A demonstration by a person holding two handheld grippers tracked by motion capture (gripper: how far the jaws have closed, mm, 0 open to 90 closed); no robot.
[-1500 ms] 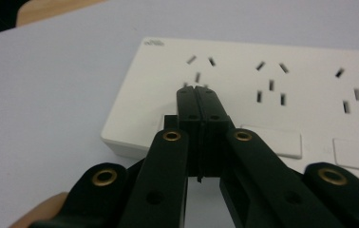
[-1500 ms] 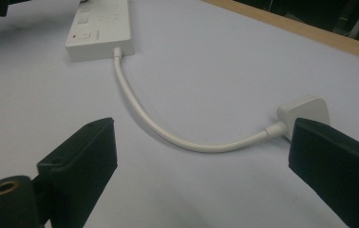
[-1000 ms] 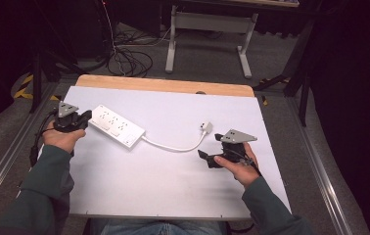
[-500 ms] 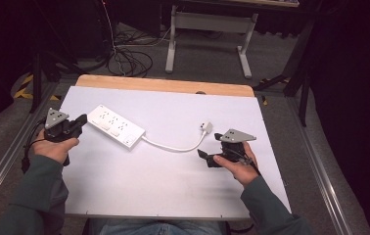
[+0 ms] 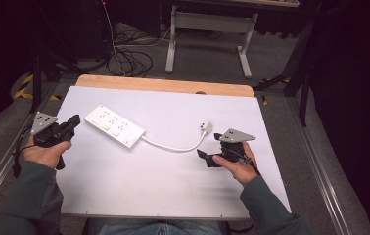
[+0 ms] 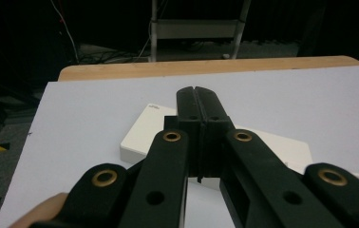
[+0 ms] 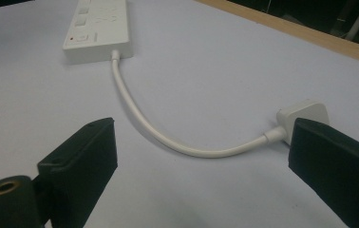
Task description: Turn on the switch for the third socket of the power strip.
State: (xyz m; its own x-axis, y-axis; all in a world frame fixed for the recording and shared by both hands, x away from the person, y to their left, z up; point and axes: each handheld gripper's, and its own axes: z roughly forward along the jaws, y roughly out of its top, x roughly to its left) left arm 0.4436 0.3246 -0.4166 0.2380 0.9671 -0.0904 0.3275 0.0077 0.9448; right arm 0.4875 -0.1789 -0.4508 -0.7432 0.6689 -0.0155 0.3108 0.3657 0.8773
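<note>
White tabletop (image 5: 124, 191) carries the power strip (image 5: 114, 127) mid-left, its plug (image 5: 205, 127) just beyond the gaping right gripper (image 5: 203, 157); left gripper (image 5: 74, 122) is clenched empty beside the strip. Likely next: grasp the plug

A white rectangular plastic power strip (image 5: 115, 127) lies on the white-topped table (image 5: 163, 181), left of centre and slanted, its far end toward the table's left rear. Its thin white cord (image 5: 171, 145) leaves the near-right end and curves rightward across the table to a small white plug (image 5: 205, 127), which lies right of centre. The left black two-jaw gripper (image 5: 74, 121) sits at the table's left edge, just left of the power strip's far end, tips near it but apart. The right black two-jaw gripper (image 5: 207, 153) rests on the table right of centre, just in front of the plug, the cord's bend lying to its left. A light wooden strip (image 5: 163, 85) borders the table's far edge.
</note>
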